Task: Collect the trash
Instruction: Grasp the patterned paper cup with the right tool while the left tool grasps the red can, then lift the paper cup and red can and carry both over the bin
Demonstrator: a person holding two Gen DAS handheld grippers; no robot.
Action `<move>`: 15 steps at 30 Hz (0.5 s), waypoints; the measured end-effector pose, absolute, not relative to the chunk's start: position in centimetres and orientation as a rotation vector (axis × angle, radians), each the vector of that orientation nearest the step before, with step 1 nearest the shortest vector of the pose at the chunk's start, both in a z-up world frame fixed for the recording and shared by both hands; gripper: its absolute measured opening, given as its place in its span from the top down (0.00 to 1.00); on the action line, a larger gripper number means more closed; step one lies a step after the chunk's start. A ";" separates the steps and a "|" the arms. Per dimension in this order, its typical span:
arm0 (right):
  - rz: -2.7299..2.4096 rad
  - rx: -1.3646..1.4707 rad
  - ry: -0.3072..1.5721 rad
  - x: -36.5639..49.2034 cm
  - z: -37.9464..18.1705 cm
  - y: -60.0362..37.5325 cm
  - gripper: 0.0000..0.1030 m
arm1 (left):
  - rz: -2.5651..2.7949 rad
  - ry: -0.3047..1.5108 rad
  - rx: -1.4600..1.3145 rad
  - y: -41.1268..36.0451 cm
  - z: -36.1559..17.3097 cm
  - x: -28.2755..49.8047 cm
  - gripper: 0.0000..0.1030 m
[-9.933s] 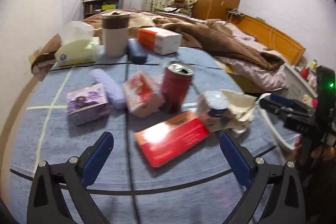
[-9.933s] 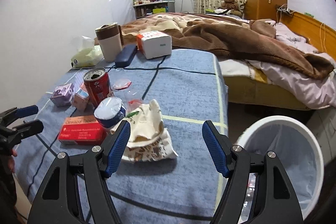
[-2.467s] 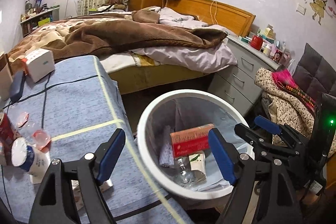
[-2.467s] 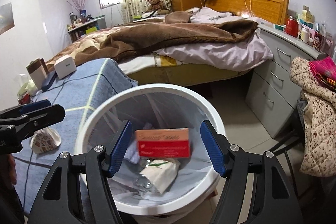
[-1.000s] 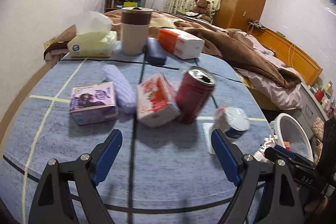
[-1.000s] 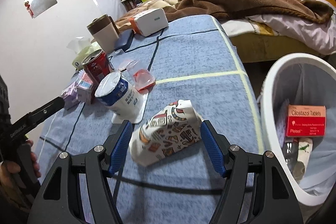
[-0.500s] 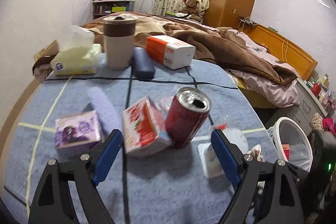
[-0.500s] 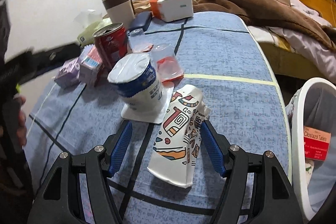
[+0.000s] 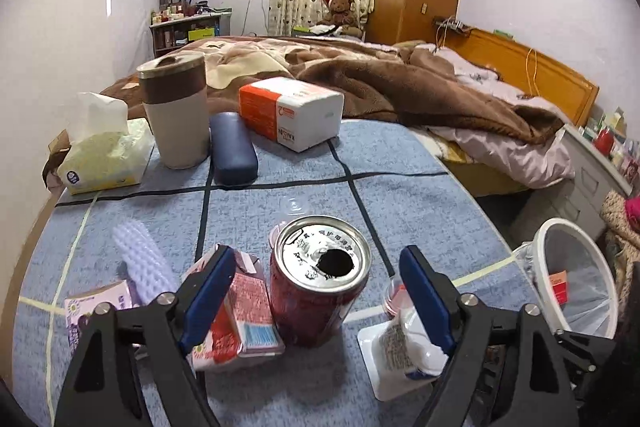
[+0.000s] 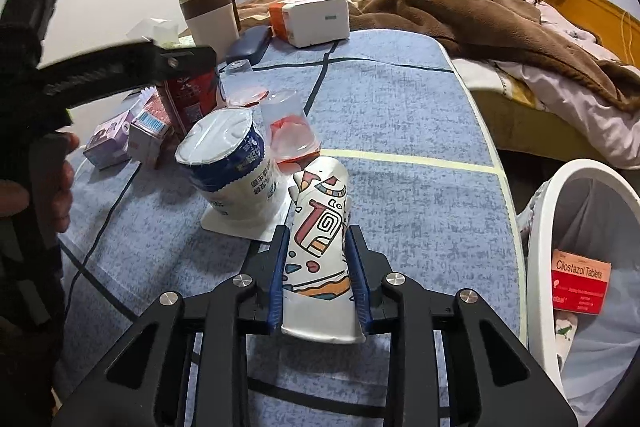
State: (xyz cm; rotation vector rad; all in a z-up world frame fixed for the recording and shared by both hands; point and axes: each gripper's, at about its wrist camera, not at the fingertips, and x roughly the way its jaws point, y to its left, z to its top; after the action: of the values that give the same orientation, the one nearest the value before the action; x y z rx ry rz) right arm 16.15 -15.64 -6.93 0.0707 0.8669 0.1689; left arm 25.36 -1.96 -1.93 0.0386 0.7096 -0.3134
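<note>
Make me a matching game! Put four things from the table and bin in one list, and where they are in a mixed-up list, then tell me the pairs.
Things:
1. red can
2. patterned paper cup
3. red tablet box
4. blue case

Places:
A. inside the white bin
B. beside the beige tumbler
C. pinched in the right tool
D. between the open fingers of the left tool

Pairs: 1-D, 2-C, 3-A, 4-B

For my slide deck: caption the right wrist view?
Right gripper clamps patterned paper bag beside white trash bin.
</note>
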 end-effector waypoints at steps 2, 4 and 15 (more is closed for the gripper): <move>0.171 0.072 0.868 16.4 -7.0 -15.7 0.71 | -0.317 0.721 0.043 -2.2 -2.4 25.7 0.25; 0.170 0.079 0.868 16.6 -7.0 -15.8 0.71 | -0.321 0.740 0.039 -2.4 -2.9 26.2 0.29; 0.180 0.091 0.867 16.9 -7.0 -16.0 0.71 | -0.326 0.762 0.042 -2.7 -3.8 27.0 0.45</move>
State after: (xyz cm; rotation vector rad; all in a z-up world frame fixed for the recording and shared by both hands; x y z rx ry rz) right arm 16.90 -16.03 -7.04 0.0911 0.8670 0.1798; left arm 26.98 -2.72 -3.80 0.0417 0.7616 -0.3258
